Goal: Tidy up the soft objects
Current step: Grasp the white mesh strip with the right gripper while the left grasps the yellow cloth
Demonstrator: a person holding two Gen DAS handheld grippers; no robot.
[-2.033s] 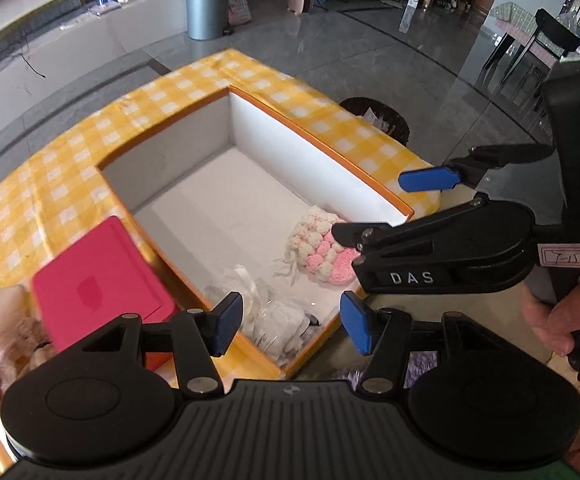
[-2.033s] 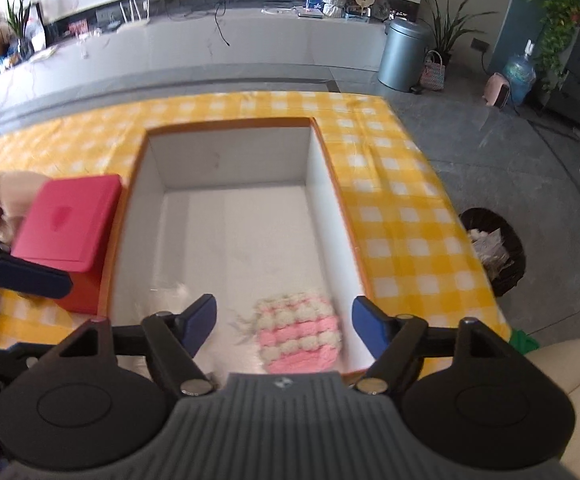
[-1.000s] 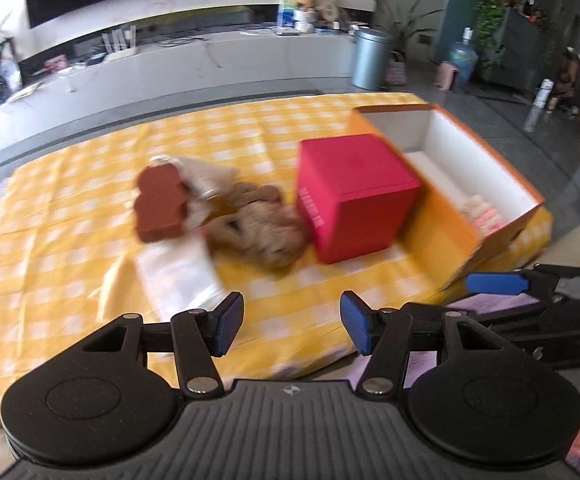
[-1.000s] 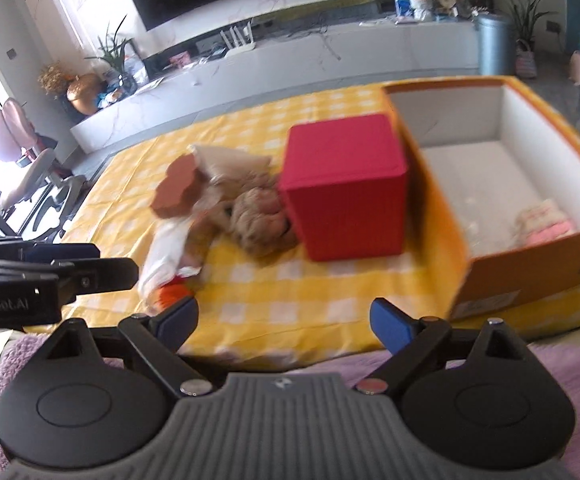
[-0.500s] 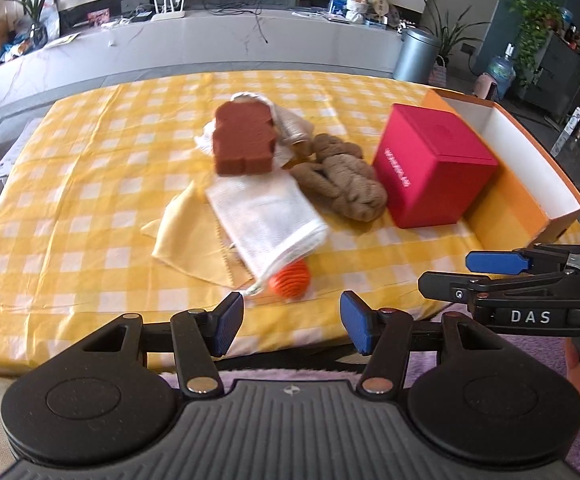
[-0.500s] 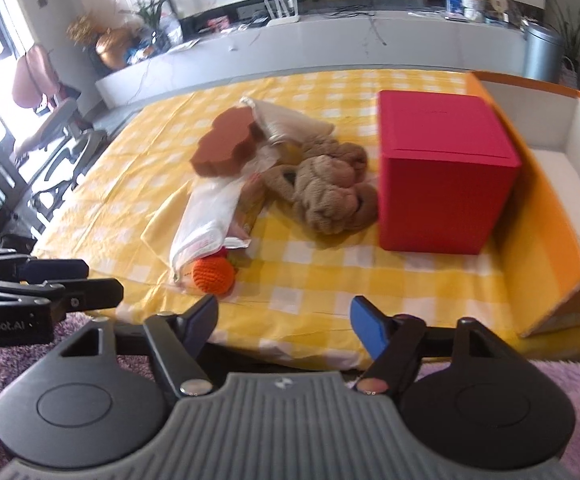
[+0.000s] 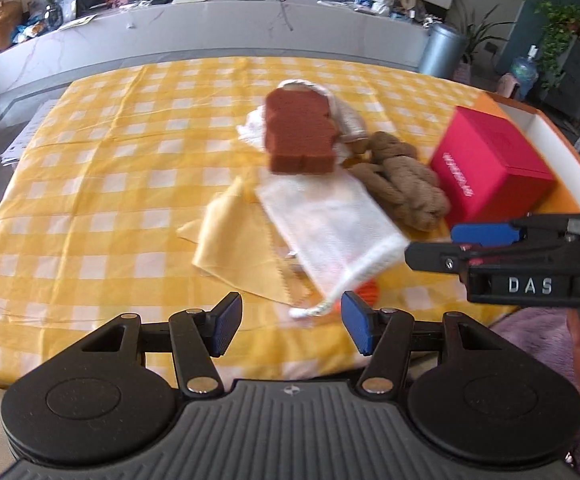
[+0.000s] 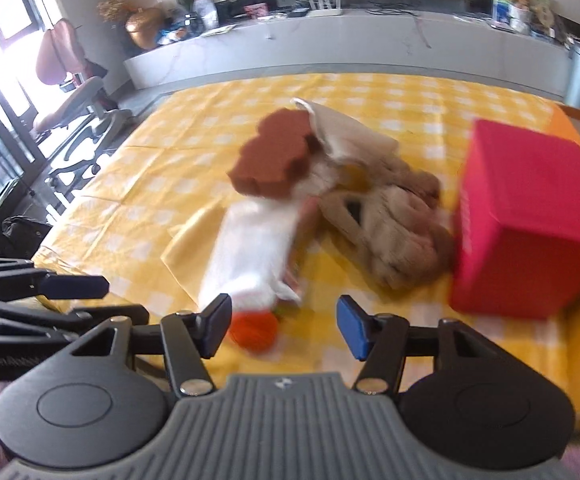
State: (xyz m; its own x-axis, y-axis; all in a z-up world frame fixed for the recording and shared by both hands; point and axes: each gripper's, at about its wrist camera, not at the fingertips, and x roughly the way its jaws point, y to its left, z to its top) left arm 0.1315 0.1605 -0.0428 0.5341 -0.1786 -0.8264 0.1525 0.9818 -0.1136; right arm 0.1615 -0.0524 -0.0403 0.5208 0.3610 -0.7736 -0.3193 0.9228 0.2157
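both grippers, left gripper (image 7: 291, 322) and right gripper (image 8: 282, 326), stand apart and empty at the table's (image 7: 90, 184) near edge, with the soft pile (image 7: 329, 184) mid-table still unsorted beside the red box (image 7: 489, 168).

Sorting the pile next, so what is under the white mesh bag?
Under the white mesh bag lie a yellow cloth and an orange knit ball; anything further beneath is covered.

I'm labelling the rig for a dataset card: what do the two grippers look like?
Both are black, with two round discs, linkage arms on silver pivots, blue pads and a ribbed grey body. The left gripper and the right gripper look alike in their own views. Seen side-on, the right one bears white "DAS" lettering; the left's side lettering is only partly readable. No cables or sleeves are visible.
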